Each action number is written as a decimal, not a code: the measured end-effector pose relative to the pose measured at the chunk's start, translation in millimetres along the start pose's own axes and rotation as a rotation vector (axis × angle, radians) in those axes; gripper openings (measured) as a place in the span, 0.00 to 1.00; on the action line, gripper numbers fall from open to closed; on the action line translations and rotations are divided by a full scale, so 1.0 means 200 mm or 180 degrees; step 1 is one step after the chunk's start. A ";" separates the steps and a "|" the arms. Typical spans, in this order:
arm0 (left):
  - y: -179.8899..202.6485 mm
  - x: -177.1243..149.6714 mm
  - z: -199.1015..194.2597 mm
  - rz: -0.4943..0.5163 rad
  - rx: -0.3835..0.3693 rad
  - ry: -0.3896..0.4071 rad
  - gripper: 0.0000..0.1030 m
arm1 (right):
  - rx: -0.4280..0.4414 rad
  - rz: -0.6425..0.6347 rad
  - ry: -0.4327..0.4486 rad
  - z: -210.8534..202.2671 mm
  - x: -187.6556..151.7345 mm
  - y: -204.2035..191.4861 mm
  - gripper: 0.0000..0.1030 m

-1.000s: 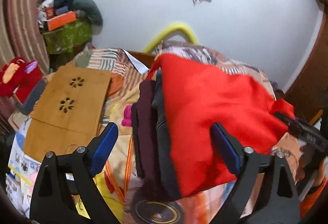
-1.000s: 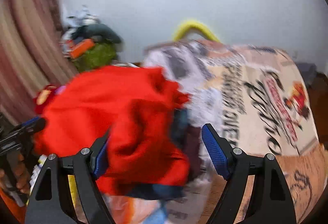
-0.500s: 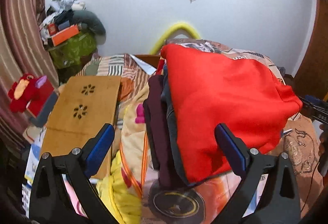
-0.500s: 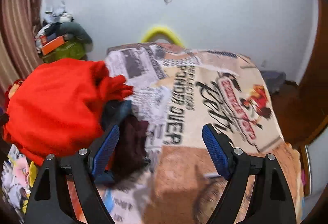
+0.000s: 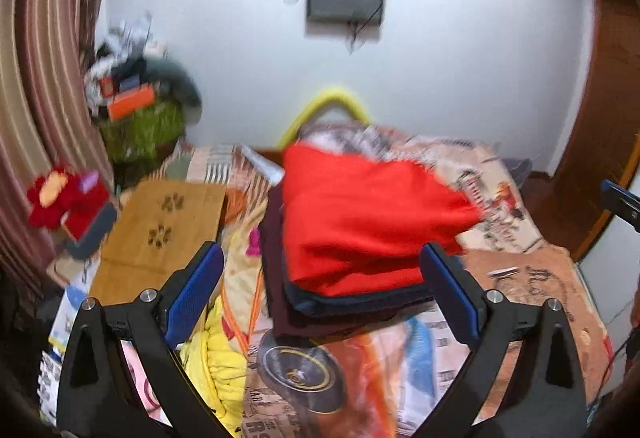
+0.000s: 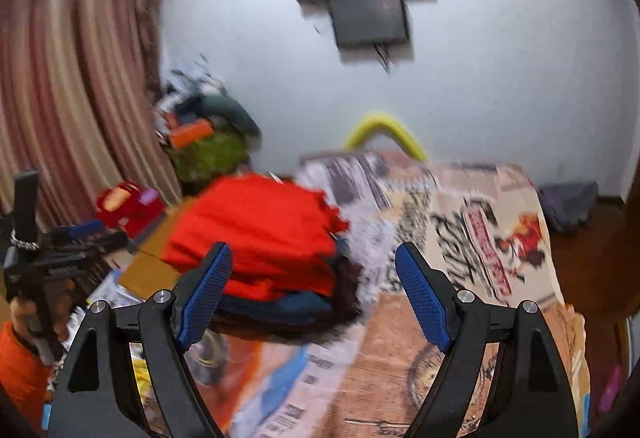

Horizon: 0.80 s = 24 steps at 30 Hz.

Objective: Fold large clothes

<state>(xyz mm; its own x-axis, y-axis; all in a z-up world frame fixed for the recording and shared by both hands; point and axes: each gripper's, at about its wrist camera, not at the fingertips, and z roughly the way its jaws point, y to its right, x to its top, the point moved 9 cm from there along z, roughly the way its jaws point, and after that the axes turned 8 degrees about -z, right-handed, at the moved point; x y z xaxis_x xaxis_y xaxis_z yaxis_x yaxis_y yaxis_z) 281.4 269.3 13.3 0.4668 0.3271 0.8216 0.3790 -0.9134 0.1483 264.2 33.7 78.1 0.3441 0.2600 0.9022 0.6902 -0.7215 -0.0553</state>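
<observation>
- Left hand-held gripper (image 5: 320, 290) hangs with its jaws spread wide, holding nothing.
- Folded red garment (image 5: 360, 222) tops a stack of dark clothes (image 5: 276, 278) on the bed (image 5: 520, 278).
- Right hand-held gripper (image 6: 314, 292) gapes wide too, empty, near the stack.

Bed (image 5: 532, 278) covered by a printed bedspread (image 6: 472, 238) with lettering and cartoon figures. Resting directly on it: a stack of folded clothes (image 5: 340, 302), maroon garment (image 5: 272, 270) at the bottom, dark blue above, red garment (image 5: 360, 222) on top. A yellow cloth (image 5: 218, 362) lies bunched at the left edge, beside a wooden lap board (image 5: 160, 230).
</observation>
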 end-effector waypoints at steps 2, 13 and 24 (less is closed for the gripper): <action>0.09 0.02 -0.18 0.0062 -0.0140 0.0191 0.97 | 0.0059 -0.0064 0.0238 -0.15 0.06 -0.09 0.79; 0.31 -0.08 -0.95 0.0131 -0.0349 0.1161 0.97 | -0.0032 -0.0403 0.1042 -0.67 0.05 -0.38 0.79; 0.28 -0.29 -1.16 -0.0076 -0.0208 0.1501 1.00 | -0.0081 -0.0311 0.1016 -0.69 -0.07 -0.43 0.85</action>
<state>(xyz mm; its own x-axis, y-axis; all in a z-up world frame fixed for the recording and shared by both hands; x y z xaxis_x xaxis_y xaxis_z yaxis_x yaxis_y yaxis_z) 90.5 142.7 101.2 0.0392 0.2165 0.9755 0.3273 -0.9252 0.1922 112.2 4.7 129.5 0.0577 0.1175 0.9914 0.6926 -0.7199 0.0450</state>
